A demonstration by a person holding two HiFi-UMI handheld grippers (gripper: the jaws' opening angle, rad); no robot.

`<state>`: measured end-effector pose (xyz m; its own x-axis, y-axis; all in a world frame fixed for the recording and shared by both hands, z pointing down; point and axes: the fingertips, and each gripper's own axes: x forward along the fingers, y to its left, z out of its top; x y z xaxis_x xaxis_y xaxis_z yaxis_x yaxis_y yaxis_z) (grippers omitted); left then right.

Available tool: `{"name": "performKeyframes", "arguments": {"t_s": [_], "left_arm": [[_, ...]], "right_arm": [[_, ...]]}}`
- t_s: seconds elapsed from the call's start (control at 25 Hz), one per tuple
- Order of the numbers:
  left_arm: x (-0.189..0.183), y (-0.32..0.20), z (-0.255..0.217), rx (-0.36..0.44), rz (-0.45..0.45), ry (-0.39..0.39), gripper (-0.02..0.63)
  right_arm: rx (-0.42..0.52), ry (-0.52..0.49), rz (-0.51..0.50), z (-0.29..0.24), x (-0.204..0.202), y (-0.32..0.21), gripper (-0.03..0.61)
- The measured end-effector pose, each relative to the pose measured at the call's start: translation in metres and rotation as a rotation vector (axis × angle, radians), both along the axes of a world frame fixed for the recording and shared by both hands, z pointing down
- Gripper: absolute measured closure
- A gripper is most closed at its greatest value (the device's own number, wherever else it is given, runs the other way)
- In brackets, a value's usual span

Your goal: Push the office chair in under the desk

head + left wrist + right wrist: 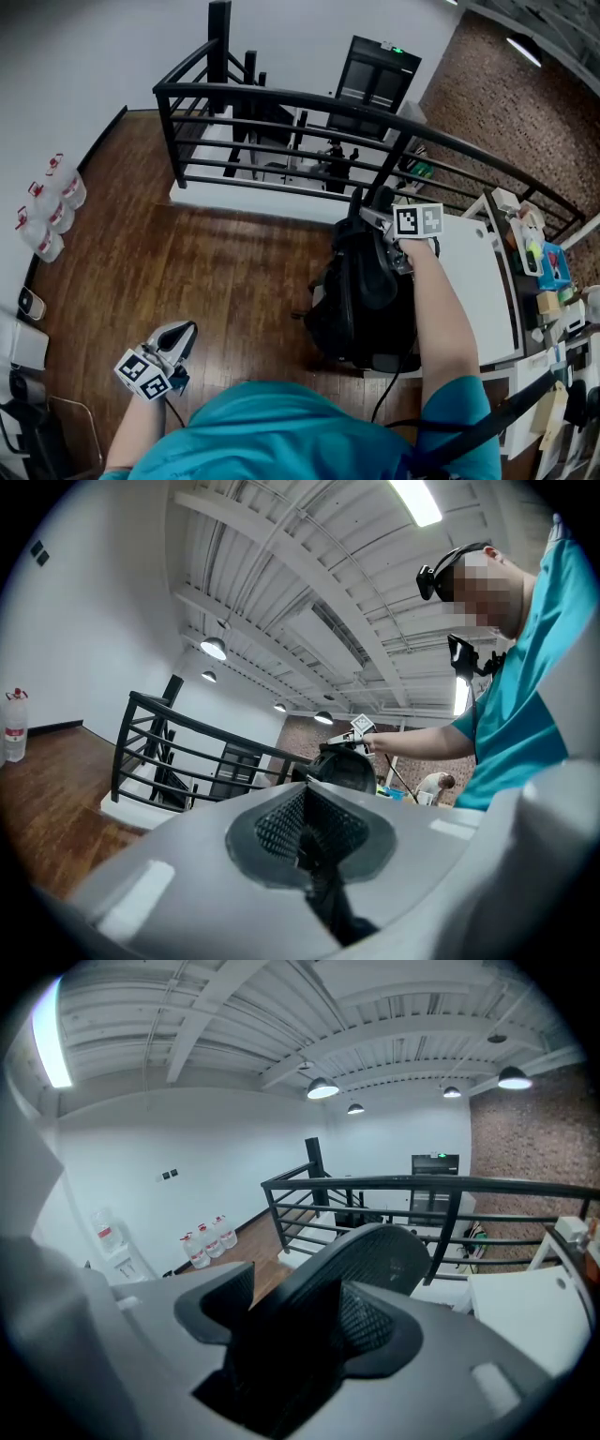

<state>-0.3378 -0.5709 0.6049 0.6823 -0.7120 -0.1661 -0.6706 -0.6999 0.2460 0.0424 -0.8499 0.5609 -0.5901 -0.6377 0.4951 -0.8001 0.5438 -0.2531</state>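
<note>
The office chair (361, 295) is standing on the wooden floor (216, 272) right against the near edge of the white desk (478, 281), with most of its black bulk sitting out in the open rather than tucked underneath. The right gripper (375, 223) is grasping the top rim of the backrest; in the right gripper view the curved mesh back is running down between the two jaws and filling the gap. The left gripper (180, 337) is hanging low and well apart from the chair, clenched on nothing, its pads meeting in its own view.

The step in hand looks like the push itself. Doing it well probably means driving the backrest level and straight toward the desk, not downward (a high grip on a wheeled chair is inclined to tip or swivel it), and keeping the clamp firm so the rim is not slipping out sideways. The armrests may be catching on the desk's edge, so a slow, steady shove is the safer choice. A dark cable (386, 398) is trailing near the chair's base and could be snagging a wheel. Behind the chair a black railing (281, 98) is guarding a drop, and water bottles (47, 216) are lining the far wall.
</note>
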Motion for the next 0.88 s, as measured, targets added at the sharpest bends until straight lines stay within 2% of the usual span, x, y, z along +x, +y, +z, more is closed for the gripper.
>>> {"name": "performKeyframes", "arguments": {"t_s": [0.4, 0.76, 0.8, 0.84, 0.88], "left_arm": [[-0.022, -0.018, 0.000, -0.016, 0.013, -0.017, 0.594], [0.006, -0.001, -0.006, 0.024, -0.038, 0.003, 0.594], [0.010, 0.000, -0.005, 0.027, -0.039, 0.002, 0.594], [0.014, 0.002, -0.005, 0.028, -0.041, 0.002, 0.594], [0.018, 0.003, -0.004, 0.029, -0.042, 0.001, 0.594]], "right_arm": [[0.003, -0.032, -0.071, -0.013, -0.028, 0.010, 0.296], [-0.037, -0.339, -0.069, -0.008, -0.001, 0.004, 0.326], [-0.038, -0.308, -0.049, -0.001, 0.013, 0.003, 0.366], [-0.043, -0.199, -0.022, 0.017, 0.033, 0.004, 0.452], [-0.057, -0.045, -0.011, 0.045, 0.054, 0.008, 0.491]]}}
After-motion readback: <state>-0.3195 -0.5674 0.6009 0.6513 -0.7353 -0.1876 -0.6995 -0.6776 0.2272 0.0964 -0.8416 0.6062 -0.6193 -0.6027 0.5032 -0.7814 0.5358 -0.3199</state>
